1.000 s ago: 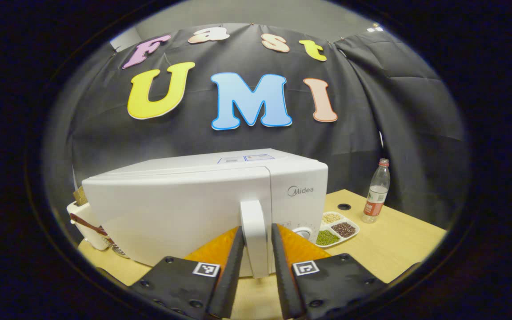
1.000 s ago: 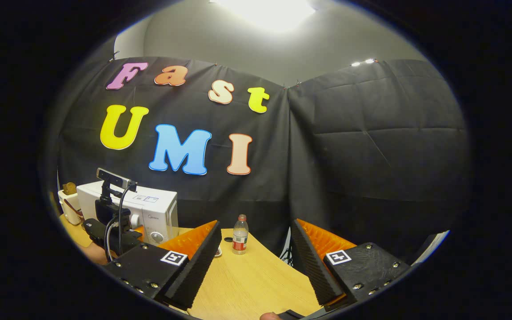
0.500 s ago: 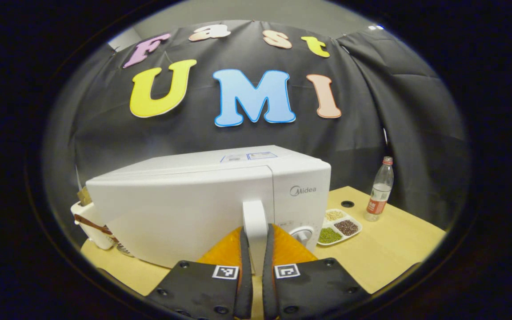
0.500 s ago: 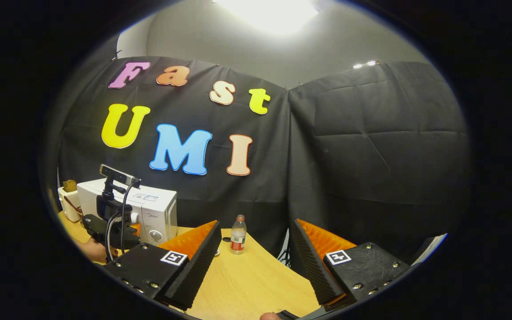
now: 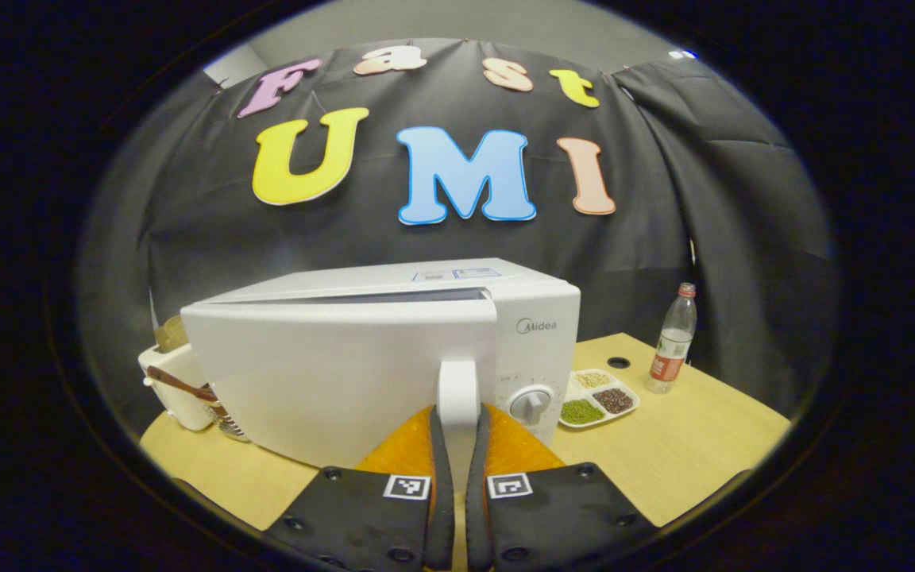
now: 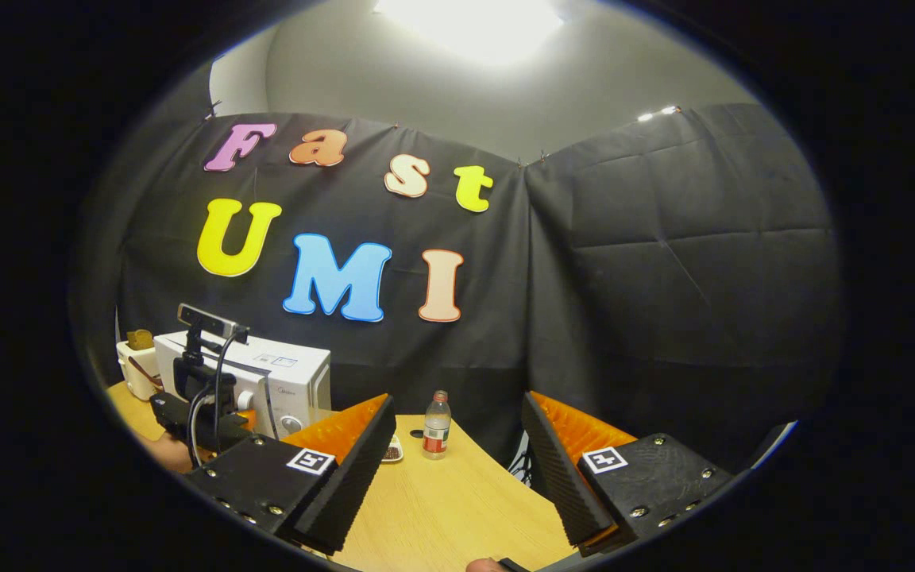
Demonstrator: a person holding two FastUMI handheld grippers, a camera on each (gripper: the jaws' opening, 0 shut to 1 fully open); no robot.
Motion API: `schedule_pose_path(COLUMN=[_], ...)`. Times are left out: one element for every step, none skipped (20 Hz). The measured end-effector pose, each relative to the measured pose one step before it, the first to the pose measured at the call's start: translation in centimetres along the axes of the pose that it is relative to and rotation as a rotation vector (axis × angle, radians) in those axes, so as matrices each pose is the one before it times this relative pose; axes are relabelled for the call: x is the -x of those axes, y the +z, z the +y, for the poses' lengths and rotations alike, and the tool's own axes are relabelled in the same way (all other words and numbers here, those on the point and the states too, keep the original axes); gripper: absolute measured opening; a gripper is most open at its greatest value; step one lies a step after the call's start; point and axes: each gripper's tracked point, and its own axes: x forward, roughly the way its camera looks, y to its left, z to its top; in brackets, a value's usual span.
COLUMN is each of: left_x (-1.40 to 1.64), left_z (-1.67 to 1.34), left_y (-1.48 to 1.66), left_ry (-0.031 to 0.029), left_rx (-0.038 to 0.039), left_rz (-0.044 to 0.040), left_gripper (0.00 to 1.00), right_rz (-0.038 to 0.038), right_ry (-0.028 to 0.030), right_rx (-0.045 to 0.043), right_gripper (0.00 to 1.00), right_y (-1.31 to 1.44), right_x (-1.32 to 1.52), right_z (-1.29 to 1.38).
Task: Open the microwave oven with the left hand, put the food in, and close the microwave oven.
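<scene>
Since the frame one second back, left tool [image 5: 457, 445] has gone from fingers apart either side of the door handle [image 5: 457, 389] to fingers clamped on it, both pressing its sides. Door [image 5: 338, 373] now stands slightly ajar: a dark gap runs along its top edge against the microwave oven [image 5: 533, 318] body, absent earlier. Judgement: opening step is under way, latch released, door needs to swing much further before anything can go in.

Microwave oven is white, sits at the rear left of the tabletop [image 5: 696, 445], control dial [image 5: 531, 403] on its right panel. Door is a plain white face, vertical handle at its right edge.

Divided tray [image 5: 596, 400] with three sorts of beans or grains lies on the tabletop just right of the oven; likely the food, not certain. Plastic bottle [image 5: 670, 342] stands upright further right. White toaster [image 5: 179, 385] sits left of the oven.

Right tool [image 6: 457, 469] hangs above the tabletop, fingers wide apart, holding nothing
</scene>
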Motion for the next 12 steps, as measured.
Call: schedule_pose_path(left_x=[0.522,0.653,0.727,0.988,0.877,0.879,0.983,0.913,0.894,0.784,1.074,0.889], left_z=[0.130,0.207,0.230,0.287,0.333,0.383,0.537,0.450,0.627,0.684,0.726,0.755], left_y=[-0.318,-0.158,-0.098,-0.156,-0.182,-0.330,-0.290,-0.331,-0.183,-0.285,-0.291,-0.288], left_ry=[-0.00444,0.00064,0.00673,0.01238,0.01512,0.01622,0.01567,0.01521,0.01801,0.01746,0.02135,0.02068], left_rx=[0.00845,0.00560,-0.00106,-0.00437,-0.00533,0.00123,0.00394,0.00260,0.00241,0.00151,0.00034,-0.00144], left_rz=[0.01044,0.00863,0.00331,0.00001,0.00055,-0.00004,0.00137,0.00189,0.00295,0.00482,0.00073,0.00198], left_gripper=[0.12,0.12,0.13,0.13,0.13,0.12,0.12,0.12,0.12,0.12,0.13,0.12], right_rz=[0.00035,0.00118,-0.00698,-0.01027,-0.00741,-0.00518,-0.00617,-0.00751,-0.00549,-0.00430,-0.00302,-0.00028], right_ry=[0.01599,0.01286,0.01629,0.01723,0.01839,0.01993,0.02114,0.01905,0.01944,0.02040,0.01936,0.01786], right_rx=[-0.00272,-0.00185,-0.00830,-0.01047,-0.00614,-0.00006,0.00336,0.00347,0.00062,-0.00265,-0.00452,-0.00622], right_gripper=[0.97,0.97,0.97,0.98,0.98,0.98,0.97,0.98,0.97,0.97,0.97,0.98], right_y=[-0.029,-0.074,0.224,0.257,0.130,-0.038,0.102,0.158,0.090,0.094,0.022,-0.098], right_x=[-0.232,0.027,0.096,0.303,0.301,0.333,0.357,0.464,0.443,0.399,0.470,0.466], right_z=[0.123,-0.016,0.045,0.220,0.183,0.279,0.210,0.101,0.105,0.164,0.074,0.004])
